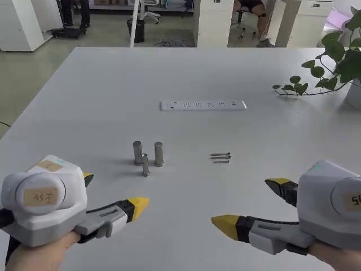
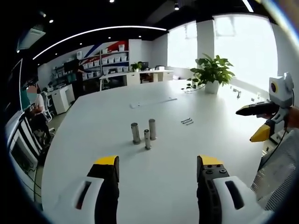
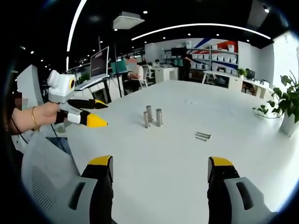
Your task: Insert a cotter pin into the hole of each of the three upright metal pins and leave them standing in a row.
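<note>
Where they cluster, metal pins [image 1: 145,164] stand upright.

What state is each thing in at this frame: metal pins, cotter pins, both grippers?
metal pins: all three upright, in a loose cluster, not a row.
cotter pins: lying flat, apart from the metal pins, none inserted.
left gripper: open, empty.
right gripper: open, empty.
</note>
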